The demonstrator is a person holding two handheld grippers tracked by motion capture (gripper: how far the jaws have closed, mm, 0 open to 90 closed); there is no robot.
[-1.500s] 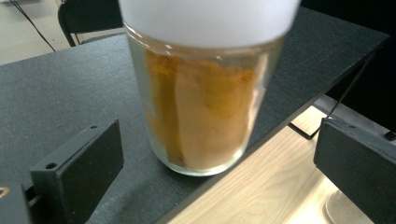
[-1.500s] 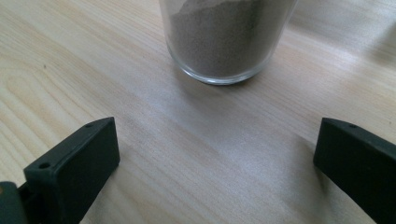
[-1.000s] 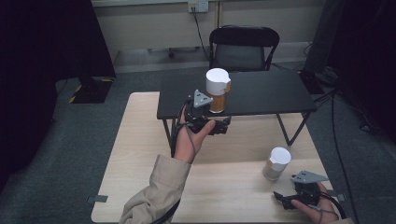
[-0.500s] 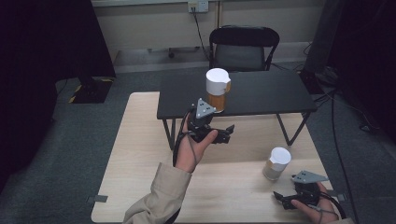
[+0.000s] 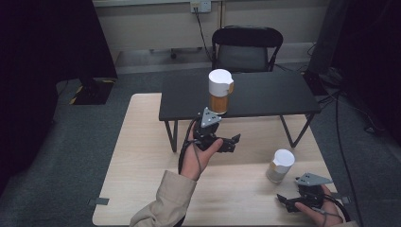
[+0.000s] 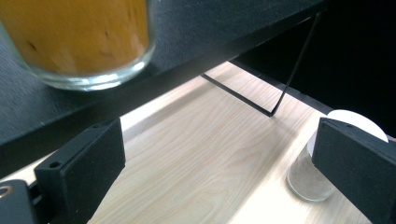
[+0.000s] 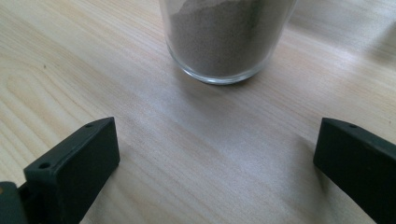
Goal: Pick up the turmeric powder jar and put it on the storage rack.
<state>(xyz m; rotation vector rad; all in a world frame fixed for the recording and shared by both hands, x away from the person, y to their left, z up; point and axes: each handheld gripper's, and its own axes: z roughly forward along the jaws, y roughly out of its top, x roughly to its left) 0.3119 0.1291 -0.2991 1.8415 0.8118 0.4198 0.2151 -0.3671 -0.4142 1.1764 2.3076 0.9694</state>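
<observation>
Grey carpet lying under a pale wooden table [image 5: 142, 189], with a low black-topped side table [image 5: 265, 94] standing across its far half and a black chair [image 5: 248, 47] waiting behind, near a cream wall.

Standing upright near the front edge of the black top: a clear glass jar of orange powder with a white lid [image 5: 221, 92], its glass base looming just above the left jaw in the left gripper view [image 6: 84, 42].

Hovering just below and in front of that jar: the left gripper [image 5: 231, 142], held up by a beige-sleeved arm [image 5: 165, 203], jaws spread wide apart, gripping nothing.

Sitting on the wood toward the right: a clear glass jar of grey-brown powder with a white lid [image 5: 280, 165], upright.

Resting low near the front right corner: the right gripper [image 5: 286, 201], jaws likewise gaping wide and empty, pointing at that jar [image 7: 224, 42] from near, not touching it.
</observation>
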